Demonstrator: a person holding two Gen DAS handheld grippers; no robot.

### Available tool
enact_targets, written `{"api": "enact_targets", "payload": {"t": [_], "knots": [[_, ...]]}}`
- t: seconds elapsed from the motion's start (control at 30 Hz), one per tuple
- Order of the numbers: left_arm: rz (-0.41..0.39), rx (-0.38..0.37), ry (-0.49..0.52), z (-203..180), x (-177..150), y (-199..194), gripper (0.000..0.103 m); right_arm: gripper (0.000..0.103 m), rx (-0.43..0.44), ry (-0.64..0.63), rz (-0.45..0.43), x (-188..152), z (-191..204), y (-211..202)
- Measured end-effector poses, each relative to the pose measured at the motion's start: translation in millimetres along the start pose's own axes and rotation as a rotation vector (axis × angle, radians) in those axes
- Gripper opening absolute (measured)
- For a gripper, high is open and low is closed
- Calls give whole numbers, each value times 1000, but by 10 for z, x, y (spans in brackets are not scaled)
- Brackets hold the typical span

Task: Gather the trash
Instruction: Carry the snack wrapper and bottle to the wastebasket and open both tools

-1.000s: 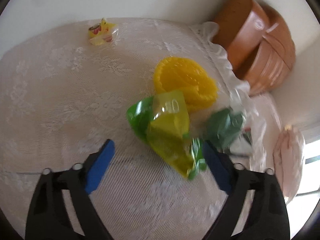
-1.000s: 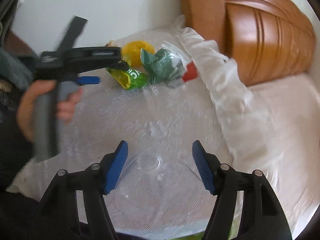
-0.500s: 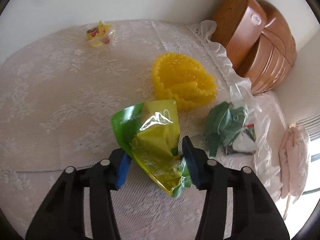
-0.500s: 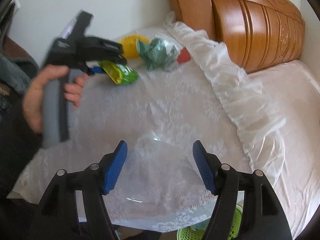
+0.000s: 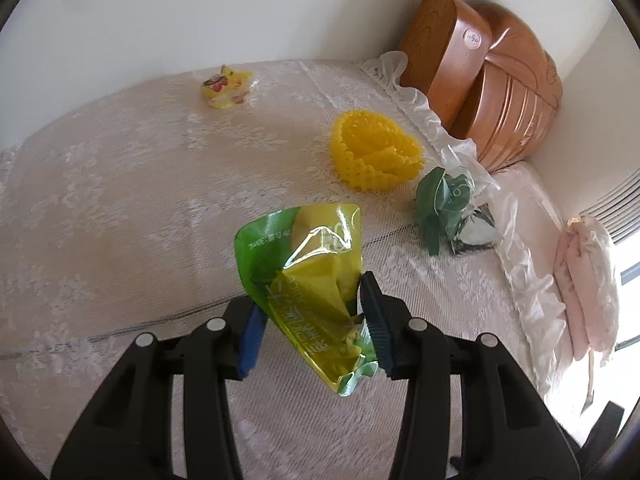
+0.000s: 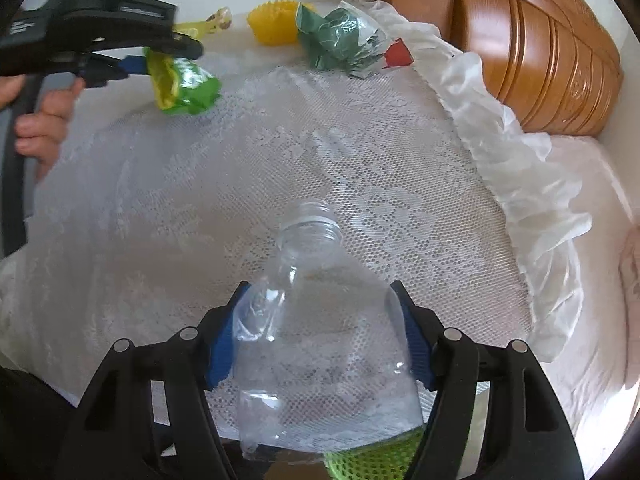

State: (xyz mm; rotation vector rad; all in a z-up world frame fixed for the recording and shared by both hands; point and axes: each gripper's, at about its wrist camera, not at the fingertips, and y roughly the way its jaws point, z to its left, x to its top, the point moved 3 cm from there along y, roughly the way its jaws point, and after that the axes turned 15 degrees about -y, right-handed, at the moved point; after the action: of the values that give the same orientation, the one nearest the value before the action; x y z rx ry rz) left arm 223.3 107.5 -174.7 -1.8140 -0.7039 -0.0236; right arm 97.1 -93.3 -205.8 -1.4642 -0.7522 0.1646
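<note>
The left gripper (image 5: 312, 320), jaws just closed, clamped a green pouch (image 5: 308, 276) above the bed (image 5: 120, 200). The right gripper (image 6: 320, 340), jaws just narrowing, gripped a clear bottle (image 6: 320, 320).

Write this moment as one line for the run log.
left gripper: shut on green-yellow juice pouch | right gripper: clear plastic bottle between pads | on bedspread: yellow cup, green wrapper
</note>
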Motion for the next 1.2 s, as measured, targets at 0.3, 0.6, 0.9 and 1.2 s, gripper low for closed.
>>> {"api": "enact_targets", "payload": {"t": [0.3, 0.6, 0.9, 1.2], "knots": [[-26, -30, 0, 292, -164, -508, 44, 62, 177, 288, -97, -113, -138, -106], [-35, -80, 149, 37, -613, -991, 44, 62, 179, 425, -251, -284, -230, -717], [170, -310, 457, -1169, -1843, -1166, 44, 62, -44, 606, -293, -1591, -495, -1696], [322, -413, 757, -2015, -3181, -1243, 44, 62, -239, 849, -279, -3124, -672, -2330]]}}
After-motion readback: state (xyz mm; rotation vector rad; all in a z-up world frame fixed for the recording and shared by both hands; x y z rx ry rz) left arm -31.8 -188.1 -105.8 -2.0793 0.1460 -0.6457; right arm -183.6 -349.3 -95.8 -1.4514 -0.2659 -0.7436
